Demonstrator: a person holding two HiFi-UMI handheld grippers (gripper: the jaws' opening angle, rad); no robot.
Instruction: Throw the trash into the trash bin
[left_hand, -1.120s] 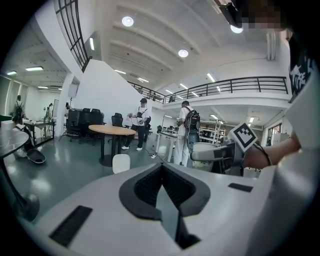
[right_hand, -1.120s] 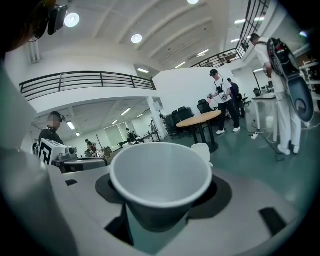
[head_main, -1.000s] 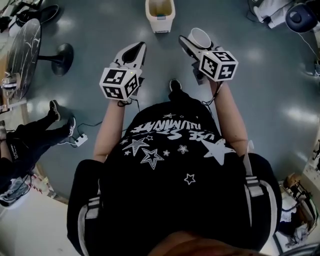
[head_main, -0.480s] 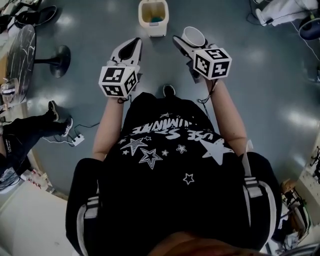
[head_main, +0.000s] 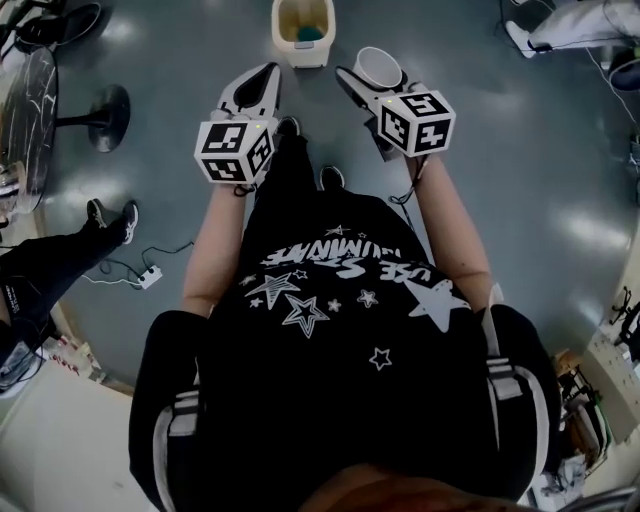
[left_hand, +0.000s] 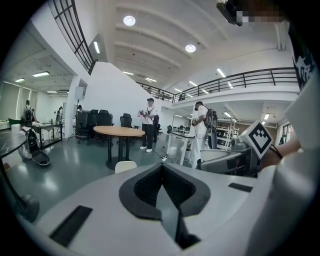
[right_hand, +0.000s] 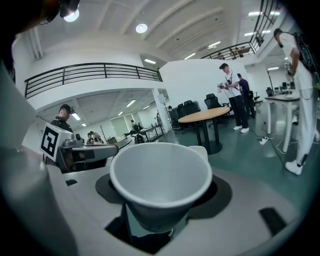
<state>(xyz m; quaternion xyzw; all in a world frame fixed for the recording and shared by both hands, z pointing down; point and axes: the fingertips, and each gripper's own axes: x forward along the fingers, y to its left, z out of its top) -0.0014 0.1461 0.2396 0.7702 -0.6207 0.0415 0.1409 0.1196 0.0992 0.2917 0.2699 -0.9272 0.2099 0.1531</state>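
**Paper cup held just short of the bin**

A white paper cup (right_hand: 161, 175) is pinched low on its wall by the right tool (head_main: 378, 80). It is kept upright with the mouth open to the ceiling, and it appears empty. The jaws are spread wide only because the cup's body fills the gap between them. A grip low on the wall is judged to be steady for carrying, and a simple opening of the jaws should be enough to release it.

The trash bin (head_main: 303, 58) stands on the floor (head_main: 480, 120) just ahead of both tools, slightly to the left of the cup. Something teal can already be seen inside it. The cup is not yet over the opening, so the drop is judged still to be made.

The left tool (head_main: 262, 85) is held beside the right one. Its jaws are pressed together with nothing between them, and no part in the throw is apparent for it.

Nothing is seen between the cup and the bin. The person's own shoes (head_main: 288, 127) are placed just behind the tools. Well off to the left are a round desk (head_main: 25, 120), a chair base (head_main: 105, 105), another person's legs (head_main: 60, 260) and a power strip (head_main: 148, 277) with its cable, all outside the path. In the gripper views, people are seen standing by a distant wooden desk (left_hand: 120, 131).
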